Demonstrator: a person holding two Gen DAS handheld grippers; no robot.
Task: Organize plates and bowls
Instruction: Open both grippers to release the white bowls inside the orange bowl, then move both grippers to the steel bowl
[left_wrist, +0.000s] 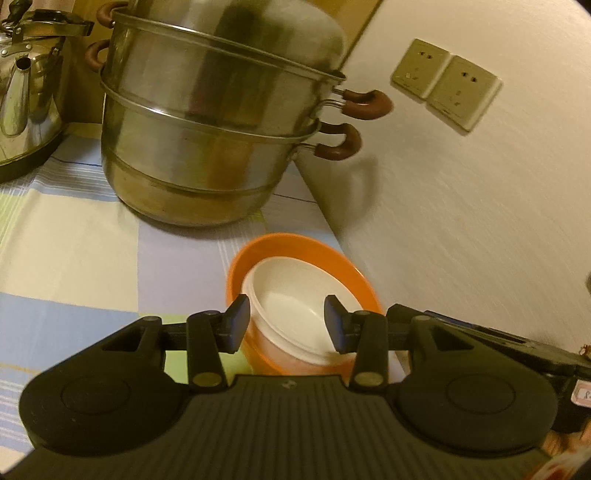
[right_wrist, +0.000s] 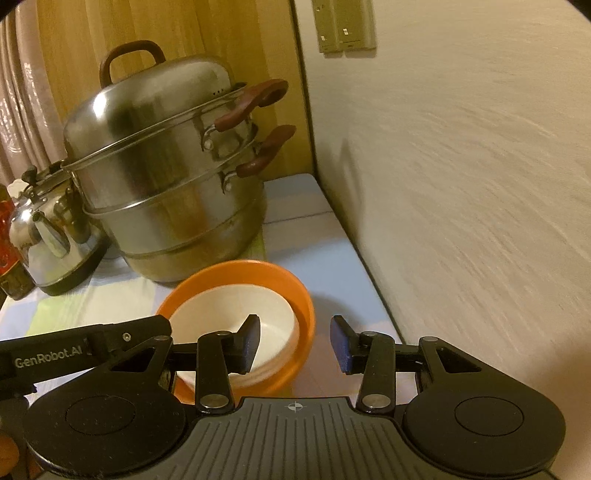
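A white bowl (left_wrist: 291, 314) sits nested inside an orange bowl (left_wrist: 332, 266) on the checked tablecloth, close to the wall. My left gripper (left_wrist: 286, 323) is open, its jaws spread on either side of the white bowl's near rim, above it. In the right wrist view the white bowl (right_wrist: 225, 314) lies inside the orange bowl (right_wrist: 295, 295). My right gripper (right_wrist: 294, 341) is open and empty; its left finger hangs over the white bowl, its right finger over the cloth beside the orange bowl. The left gripper's body (right_wrist: 85, 350) shows at the left.
A tall steel steamer pot (left_wrist: 207, 133) with brown handles stands just behind the bowls, also in the right wrist view (right_wrist: 166, 177). A steel kettle (left_wrist: 26, 88) stands at its left. A white wall (left_wrist: 461, 221) with sockets (left_wrist: 447, 85) bounds the right side. The checked tablecloth (left_wrist: 74, 258) stretches left.
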